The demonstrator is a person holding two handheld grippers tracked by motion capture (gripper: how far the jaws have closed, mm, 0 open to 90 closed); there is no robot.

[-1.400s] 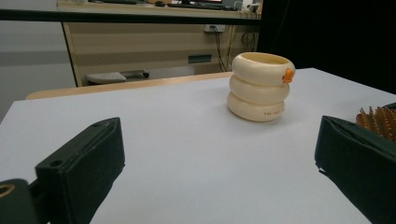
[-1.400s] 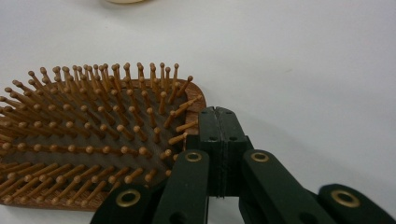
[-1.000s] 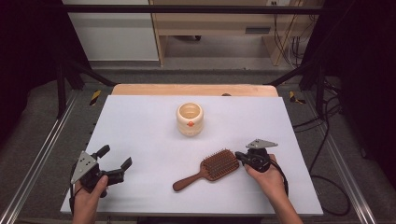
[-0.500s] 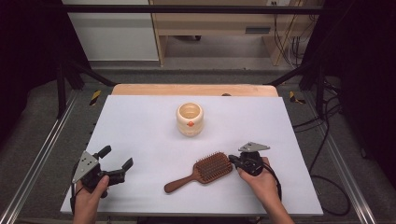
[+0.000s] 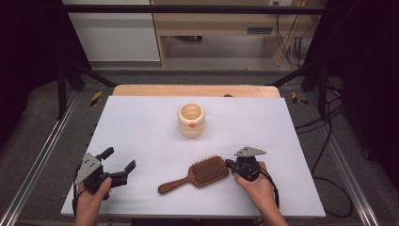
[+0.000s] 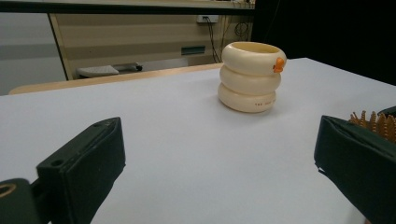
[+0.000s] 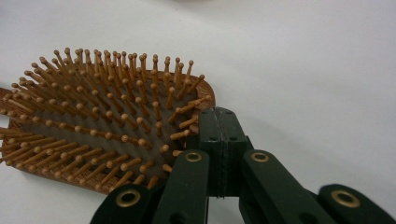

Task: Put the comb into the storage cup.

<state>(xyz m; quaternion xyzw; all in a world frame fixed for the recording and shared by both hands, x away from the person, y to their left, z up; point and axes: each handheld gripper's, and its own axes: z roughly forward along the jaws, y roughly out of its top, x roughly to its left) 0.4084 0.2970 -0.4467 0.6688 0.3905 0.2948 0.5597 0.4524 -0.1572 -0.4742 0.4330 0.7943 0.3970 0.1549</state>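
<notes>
The hairbrush (image 5: 196, 174) has slid toward the near edge and a touch to the left since a second ago, and the right hand-held gripper (image 5: 229, 164) has come back with it. The brush lies bristles up on the white table (image 5: 141, 127), its handle pointing toward the near left, its paddle end just at the right gripper's tips. In the right gripper view the two black jaws are pressed flat together, tips resting against the rim of the brush head (image 7: 93, 126) among the outer wooden pins; whether they pinch the rim or simply touch it I cannot tell.

Over on the left, the left hand-held gripper (image 5: 118, 160) hangs low near the near-left corner of the table, held in the person's left hand (image 5: 91, 197), jaws spread wide with nothing between them. In the left gripper view the bare table runs between the two pads, and the cream ringed cup (image 6: 251, 76) stands upright beyond, an orange dot on its upper ring. In the high view that cup (image 5: 191, 119) sits mid-table, well apart from both grippers and from the brush. The right hand (image 5: 256, 188) grips its tool from the near edge, cable trailing behind.
</notes>
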